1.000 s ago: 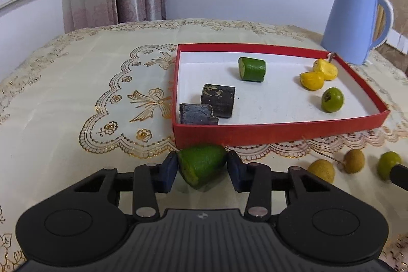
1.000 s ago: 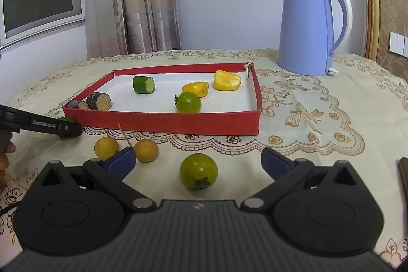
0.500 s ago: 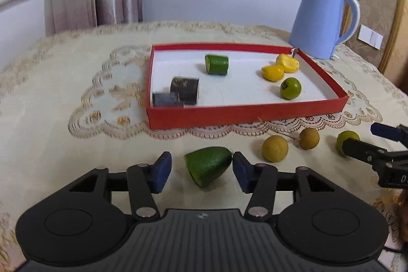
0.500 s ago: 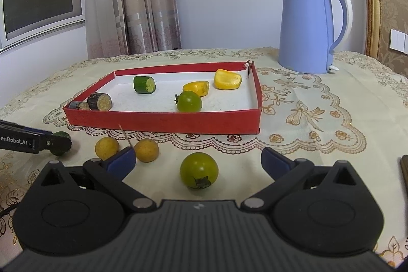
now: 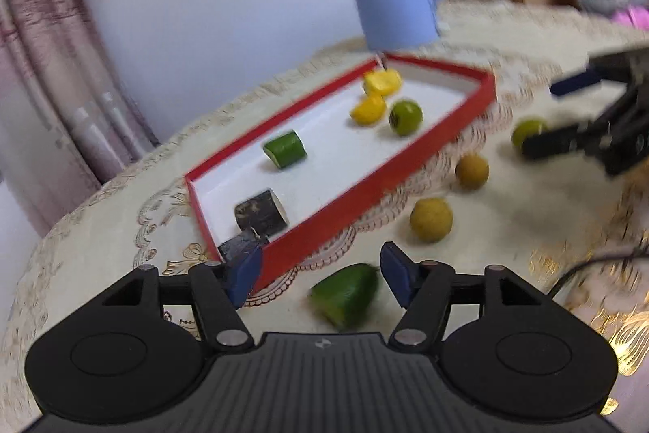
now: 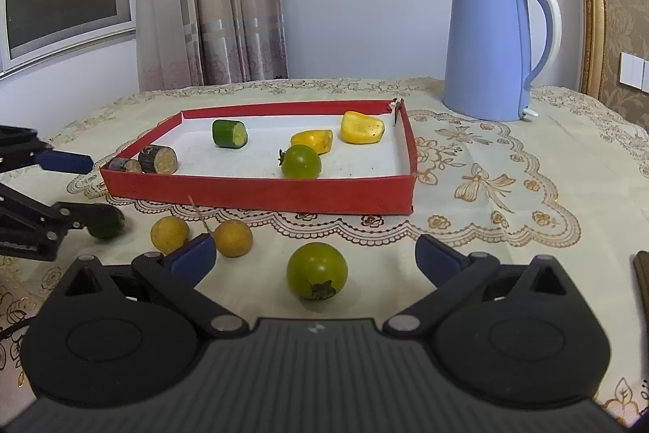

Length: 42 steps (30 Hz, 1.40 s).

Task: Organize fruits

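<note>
A green cut wedge (image 5: pixel 344 295) lies on the tablecloth between the jaws of my left gripper (image 5: pixel 320 272), which are opening; neither pad presses on it. From the right wrist view, the left gripper (image 6: pixel 87 189) sits at the far left with the wedge (image 6: pixel 107 226) beside its lower finger. My right gripper (image 6: pixel 314 258) stands open around a green tomato (image 6: pixel 317 270) on the cloth without touching it. The red tray (image 6: pixel 259 193) holds a cucumber piece (image 6: pixel 229 134), two dark pieces, two yellow pieces and a green tomato (image 6: pixel 301 162).
Two round yellow fruits (image 6: pixel 169 234) (image 6: pixel 232 238) lie on the cloth in front of the tray, one with a thin stalk. A blue kettle (image 6: pixel 491 51) stands behind the tray's right corner. A dark object (image 6: pixel 641 283) shows at the right edge.
My left gripper let go of the green wedge, its jaws spreading apart, and the hand rolled so its view tilts. The right gripper and the green tomato stayed still.
</note>
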{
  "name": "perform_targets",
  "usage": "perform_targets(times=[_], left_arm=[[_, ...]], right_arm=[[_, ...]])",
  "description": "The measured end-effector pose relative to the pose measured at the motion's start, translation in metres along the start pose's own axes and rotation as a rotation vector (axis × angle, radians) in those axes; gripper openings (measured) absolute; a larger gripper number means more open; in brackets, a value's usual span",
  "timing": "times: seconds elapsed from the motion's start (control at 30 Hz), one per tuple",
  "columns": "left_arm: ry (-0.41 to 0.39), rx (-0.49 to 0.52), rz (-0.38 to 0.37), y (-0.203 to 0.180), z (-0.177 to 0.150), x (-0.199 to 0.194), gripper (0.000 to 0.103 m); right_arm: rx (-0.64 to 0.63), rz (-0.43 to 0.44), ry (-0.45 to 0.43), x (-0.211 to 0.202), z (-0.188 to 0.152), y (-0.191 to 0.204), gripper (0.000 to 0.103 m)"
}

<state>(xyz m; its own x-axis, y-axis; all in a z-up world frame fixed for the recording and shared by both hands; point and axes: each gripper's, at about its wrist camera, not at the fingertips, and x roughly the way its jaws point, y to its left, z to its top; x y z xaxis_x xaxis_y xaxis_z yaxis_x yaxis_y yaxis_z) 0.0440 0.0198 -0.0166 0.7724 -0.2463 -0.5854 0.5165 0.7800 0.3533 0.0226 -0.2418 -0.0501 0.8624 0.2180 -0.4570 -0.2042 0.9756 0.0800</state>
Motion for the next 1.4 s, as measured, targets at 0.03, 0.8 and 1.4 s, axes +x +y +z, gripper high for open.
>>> perform_targets(times=[0.03, 0.8, 1.4], left_arm=[[0.020, 0.008, -0.040, 0.003, 0.000, 0.004, 0.064], [0.092, 0.105, -0.238, 0.026, -0.001, 0.023, 0.034], [0.154, -0.247, 0.172, -0.013, 0.007, 0.022, 0.062]], right_arm=[[-0.003, -0.002, 0.000, 0.000, 0.000, 0.001, 0.103], [-0.017, -0.029, 0.009, 0.002, -0.001, 0.003, 0.103], [0.017, -0.067, 0.002, 0.000, 0.002, -0.001, 0.103]])
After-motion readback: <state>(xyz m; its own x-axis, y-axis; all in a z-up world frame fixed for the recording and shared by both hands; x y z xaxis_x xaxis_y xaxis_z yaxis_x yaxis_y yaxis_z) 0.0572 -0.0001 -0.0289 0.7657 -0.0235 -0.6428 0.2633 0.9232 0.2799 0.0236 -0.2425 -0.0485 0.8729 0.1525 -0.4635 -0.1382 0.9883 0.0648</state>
